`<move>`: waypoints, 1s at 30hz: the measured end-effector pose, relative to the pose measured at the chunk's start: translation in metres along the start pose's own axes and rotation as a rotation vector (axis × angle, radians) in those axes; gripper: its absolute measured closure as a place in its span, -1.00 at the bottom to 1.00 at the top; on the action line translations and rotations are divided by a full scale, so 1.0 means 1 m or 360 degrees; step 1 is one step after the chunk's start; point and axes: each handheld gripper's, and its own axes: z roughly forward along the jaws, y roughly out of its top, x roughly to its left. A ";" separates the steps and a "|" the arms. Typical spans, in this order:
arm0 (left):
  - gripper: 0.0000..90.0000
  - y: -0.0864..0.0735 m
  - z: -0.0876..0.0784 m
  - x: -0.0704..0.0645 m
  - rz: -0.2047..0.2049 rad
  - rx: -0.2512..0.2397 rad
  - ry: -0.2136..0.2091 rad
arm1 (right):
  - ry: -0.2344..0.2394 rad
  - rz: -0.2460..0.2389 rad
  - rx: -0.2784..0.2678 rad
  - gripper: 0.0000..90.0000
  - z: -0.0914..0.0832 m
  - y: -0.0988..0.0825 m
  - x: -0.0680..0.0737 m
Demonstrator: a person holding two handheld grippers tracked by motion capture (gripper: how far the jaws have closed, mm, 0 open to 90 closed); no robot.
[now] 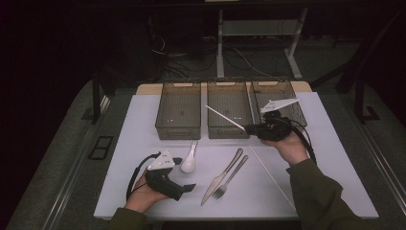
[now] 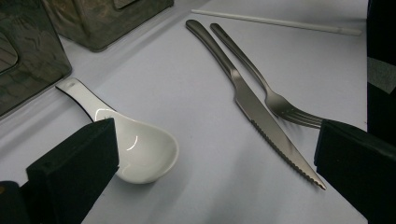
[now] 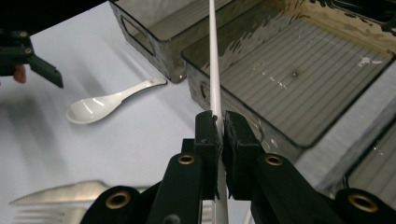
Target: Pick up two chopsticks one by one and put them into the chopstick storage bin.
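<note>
The right gripper [image 3: 219, 128] has its jaws clenched on a thin white chopstick [image 1: 225, 118], held above the middle one of three smoky translucent plastic bins [image 1: 229, 131]; the stick's lower end is hidden behind the jaws in the right gripper view. A second white chopstick [image 1: 271, 177] lies on the white surface [image 1: 143, 129]. The left gripper [image 1: 187, 188] rests low with jaws released and nothing between them, just beside a white ceramic soup spoon [image 2: 140, 147]. A steel table knife [image 2: 261, 116] and steel fork [image 2: 275, 100] lie side by side; a jaw covers the fork's tines in the left gripper view.
</note>
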 end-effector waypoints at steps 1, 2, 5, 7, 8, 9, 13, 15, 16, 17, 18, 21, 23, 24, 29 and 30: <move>-1.00 0.000 0.000 0.000 -0.0003 -0.0001 -0.0001 | 0.0003 0.0012 0.0006 0.88 0.002 0.003 0.001; -1.00 0.000 0.000 0.000 -0.0001 -0.0001 -0.0002 | 0.0001 0.0012 0.0008 0.88 0.005 0.006 0.001; -1.00 0.000 0.000 0.000 0.0010 0.0005 -0.0004 | -0.0005 0.0012 0.0015 0.88 0.013 0.014 0.003; -1.00 0.000 0.001 -0.001 0.0009 0.0007 0.0001 | -0.0010 0.0016 0.0024 0.88 0.018 0.020 0.003; -1.00 0.000 0.001 -0.001 0.0010 0.0008 0.0002 | -0.0017 0.0012 0.0024 0.88 0.021 0.022 0.003; -1.00 0.000 0.001 -0.001 0.0010 0.0006 0.0002 | -0.0013 0.0016 0.0028 0.88 0.023 0.025 0.003; -1.00 0.000 0.001 -0.001 -0.0003 0.0001 0.0005 | -0.0017 0.0046 0.0030 0.88 0.033 0.033 0.004; -1.00 0.000 0.001 -0.001 0.0000 0.0001 0.0001 | -0.0020 0.0052 0.0033 0.88 0.037 0.037 0.004; -1.00 0.001 0.001 -0.001 0.0000 0.0001 0.0002 | -0.0016 0.0057 0.0035 0.88 0.039 0.039 0.004; -1.00 0.000 0.001 -0.001 -0.0002 -0.0001 0.0000 | -0.0015 0.0062 0.0032 0.88 0.041 0.041 0.004; -1.00 0.000 0.001 -0.001 -0.0002 -0.0003 0.0001 | -0.0015 0.0071 0.0034 0.88 0.042 0.042 0.004; -1.00 0.001 0.002 -0.001 -0.0002 0.0002 0.0002 | -0.0014 0.0065 0.0037 0.88 0.050 0.048 0.005; -1.00 0.001 0.002 -0.001 0.0000 0.0001 0.0000 | -0.0016 0.0071 0.0050 0.88 0.055 0.052 0.006; -1.00 0.001 0.002 -0.001 0.0004 0.0003 0.0001 | -0.0015 0.0078 0.0048 0.88 0.059 0.054 0.007; -1.00 0.001 0.001 0.000 0.0009 0.0014 0.0006 | -0.0035 0.0061 0.0059 0.88 0.074 0.065 0.012; -1.00 0.001 0.001 0.000 0.0007 0.0012 0.0007 | -0.0040 0.0065 0.0063 0.88 0.077 0.067 0.013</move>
